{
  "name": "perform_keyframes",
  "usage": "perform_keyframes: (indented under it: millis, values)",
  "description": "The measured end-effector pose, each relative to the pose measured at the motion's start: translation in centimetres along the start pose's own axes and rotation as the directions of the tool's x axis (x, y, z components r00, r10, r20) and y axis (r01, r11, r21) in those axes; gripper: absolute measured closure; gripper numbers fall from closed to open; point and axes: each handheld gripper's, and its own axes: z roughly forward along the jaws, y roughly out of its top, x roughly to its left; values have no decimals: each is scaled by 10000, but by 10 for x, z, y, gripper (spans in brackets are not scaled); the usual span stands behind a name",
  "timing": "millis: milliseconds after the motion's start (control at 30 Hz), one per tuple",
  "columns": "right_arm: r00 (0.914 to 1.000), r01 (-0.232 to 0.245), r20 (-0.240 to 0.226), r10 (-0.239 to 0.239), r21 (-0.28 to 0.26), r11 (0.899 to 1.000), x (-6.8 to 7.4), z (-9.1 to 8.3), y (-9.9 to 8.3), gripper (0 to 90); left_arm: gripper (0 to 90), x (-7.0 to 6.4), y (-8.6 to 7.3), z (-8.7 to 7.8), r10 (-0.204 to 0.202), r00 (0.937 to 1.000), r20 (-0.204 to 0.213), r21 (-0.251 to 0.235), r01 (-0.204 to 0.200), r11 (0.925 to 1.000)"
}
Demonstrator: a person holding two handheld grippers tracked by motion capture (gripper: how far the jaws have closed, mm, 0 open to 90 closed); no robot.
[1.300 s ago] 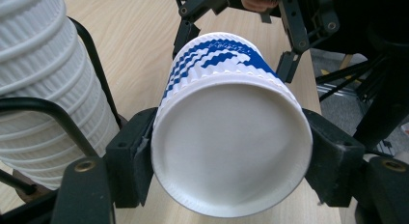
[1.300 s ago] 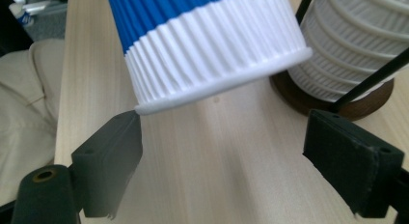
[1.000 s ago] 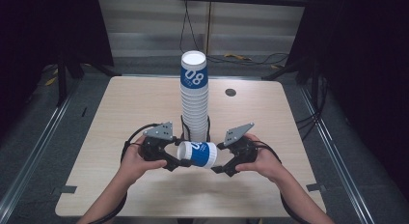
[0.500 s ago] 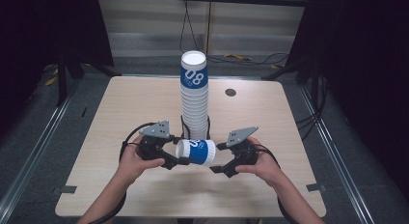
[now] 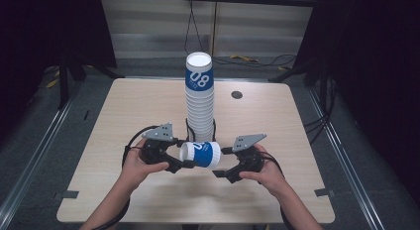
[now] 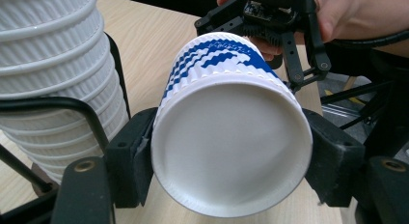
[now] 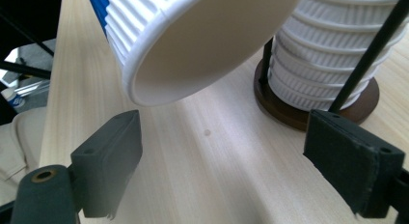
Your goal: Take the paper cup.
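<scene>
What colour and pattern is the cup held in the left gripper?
The cup is white and ribbed with blue print on its side, clearest in the left gripper view.

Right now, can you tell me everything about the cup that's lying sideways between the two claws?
The sideways cup is ribbed paper, white with a blue band and white print. It lies on its side above the table, in front of the tall cup stack. The left claw is shut on its closed white bottom end, one pad on each side. Its open mouth faces the right claw, whose jaws are open and not touching it. It looks undented.
</scene>
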Motion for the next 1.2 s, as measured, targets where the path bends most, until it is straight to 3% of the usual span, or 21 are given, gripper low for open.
perform_keyframes:
  millis: [500, 1200]
  values:
    - [9996, -251, -116, 243, -804, 9964, 4, 4, 5, 130, 291, 0, -5, 0, -191, 9998, -76, -257, 189, 9995]
    - [9993, -259, -294, 230, -1042, 9942, 6, 7, 9, 126, 289, 0, -8, 5, -309, 9995, 47, -270, 310, 9992]
